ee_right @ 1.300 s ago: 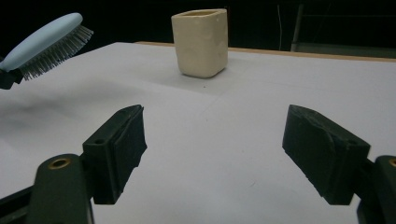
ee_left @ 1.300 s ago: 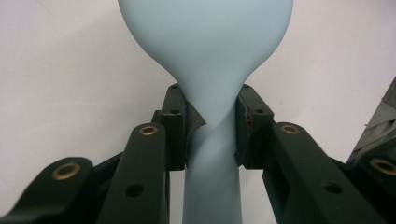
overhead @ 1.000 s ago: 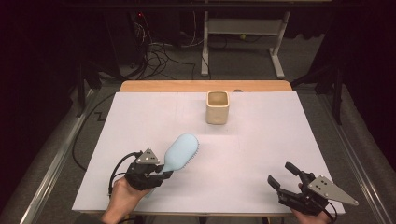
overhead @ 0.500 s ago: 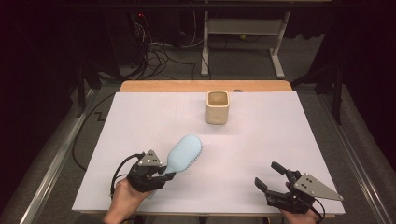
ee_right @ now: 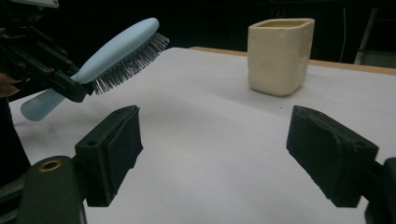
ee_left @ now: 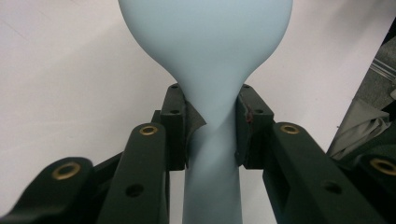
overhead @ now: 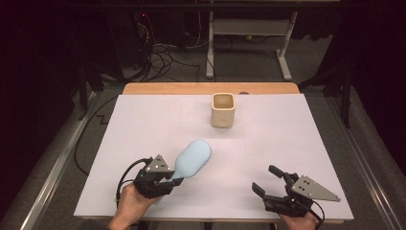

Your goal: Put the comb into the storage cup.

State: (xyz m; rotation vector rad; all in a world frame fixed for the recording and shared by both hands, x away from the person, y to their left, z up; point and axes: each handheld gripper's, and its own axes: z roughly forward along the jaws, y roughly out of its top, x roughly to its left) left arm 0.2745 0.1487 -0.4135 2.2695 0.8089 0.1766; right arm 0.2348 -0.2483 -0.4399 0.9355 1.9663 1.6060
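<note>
A light blue hairbrush (overhead: 192, 158) is held above the white table near its front left, bristles facing down. My left gripper (overhead: 168, 180) is shut on the brush's neck (ee_left: 212, 116), its pads pressing both sides. From the right gripper view the hairbrush (ee_right: 116, 51) tilts upward with its grey bristles underneath. A cream square cup (overhead: 223, 109) stands upright at the back middle of the table, also seen as the cup (ee_right: 279, 55) ahead. My right gripper (overhead: 266, 179) hovers near the front right edge, open, with nothing between its fingers.
The white table sheet (overhead: 287, 143) leaves wide free room between brush and cup. A wooden strip (overhead: 158, 88) runs along the far edge. Cables (overhead: 163, 52) and a desk frame (overhead: 249, 33) lie on the floor beyond.
My right gripper has moved left and slightly forward along the front edge, turning toward the brush. The left gripper and brush have barely shifted.
</note>
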